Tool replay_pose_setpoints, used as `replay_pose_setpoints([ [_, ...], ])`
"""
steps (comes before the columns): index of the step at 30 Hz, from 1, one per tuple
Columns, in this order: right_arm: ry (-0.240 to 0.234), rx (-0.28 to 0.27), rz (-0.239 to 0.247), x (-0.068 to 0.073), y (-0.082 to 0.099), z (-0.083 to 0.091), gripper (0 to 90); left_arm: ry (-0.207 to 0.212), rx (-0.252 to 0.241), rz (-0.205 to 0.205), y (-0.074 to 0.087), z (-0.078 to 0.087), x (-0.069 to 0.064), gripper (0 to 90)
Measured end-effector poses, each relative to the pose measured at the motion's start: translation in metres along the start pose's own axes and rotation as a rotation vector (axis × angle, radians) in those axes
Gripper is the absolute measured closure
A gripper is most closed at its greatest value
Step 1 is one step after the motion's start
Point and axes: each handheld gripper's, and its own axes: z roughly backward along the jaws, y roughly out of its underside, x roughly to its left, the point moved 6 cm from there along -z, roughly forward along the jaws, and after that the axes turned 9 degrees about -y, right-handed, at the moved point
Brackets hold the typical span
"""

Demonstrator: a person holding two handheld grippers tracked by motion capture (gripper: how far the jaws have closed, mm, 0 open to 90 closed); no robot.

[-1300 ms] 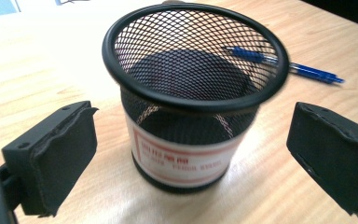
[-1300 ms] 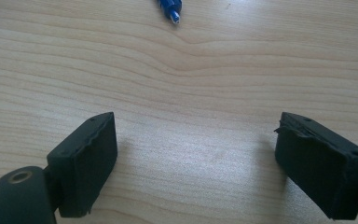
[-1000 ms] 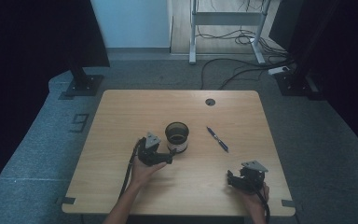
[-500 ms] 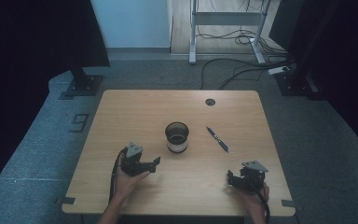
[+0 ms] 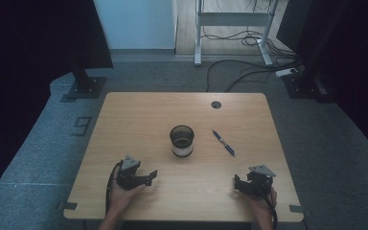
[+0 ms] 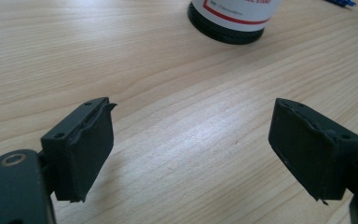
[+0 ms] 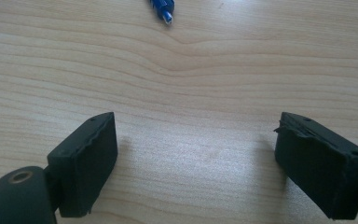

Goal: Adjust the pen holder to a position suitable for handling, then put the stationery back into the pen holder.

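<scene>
At the near left of the surface (image 5: 139,110), the left tool (image 5: 149,175) sits low with its jaws apart and empty, having just been closing. At the near right, the right tool (image 5: 236,184) is also apart and empty. Farther in, the cup (image 5: 181,141) stands upright mid-surface, with the pen (image 5: 224,143) just to its right.

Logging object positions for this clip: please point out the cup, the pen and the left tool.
cup (image 5: 182,142): high view, on its white outer wall below the dark rim.
pen (image 5: 224,143): high view, on the middle of its blue barrel.
left tool (image 5: 149,175): high view, midway between its fingertips, nothing held.
</scene>
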Motion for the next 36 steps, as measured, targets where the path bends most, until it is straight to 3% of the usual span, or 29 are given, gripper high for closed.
replay_pose_setpoints([
  [3,0.000,0.001,0.000,0.000,0.000,0.000,12.4,-0.003,0.000,-0.012,0.000,0.000,-0.002,14.4],
  [10,-0.005,0.001,0.004,0.000,0.000,0.000,13.0,0.003,-0.014,0.022,-0.002,0.002,-0.001,14.5],
  [17,-0.006,0.002,0.007,0.001,0.000,0.001,14.0,0.003,-0.008,0.026,0.000,0.001,-0.002,14.5],
  [20,0.002,0.010,-0.005,0.001,0.000,0.003,13.8,0.003,-0.008,0.018,0.003,0.001,-0.004,14.6],
  [26,-0.015,-0.078,-0.019,0.002,-0.007,0.016,18.4,-0.007,-0.004,-0.021,0.004,0.002,-0.008,14.7],
  [32,-0.038,-0.080,-0.004,0.005,-0.015,0.013,20.8,-0.006,-0.006,-0.041,0.003,0.003,-0.010,15.0],
  [36,-0.063,-0.083,-0.021,0.009,-0.025,0.010,21.5,-0.013,-0.008,-0.055,0.005,0.003,-0.010,15.0],
])
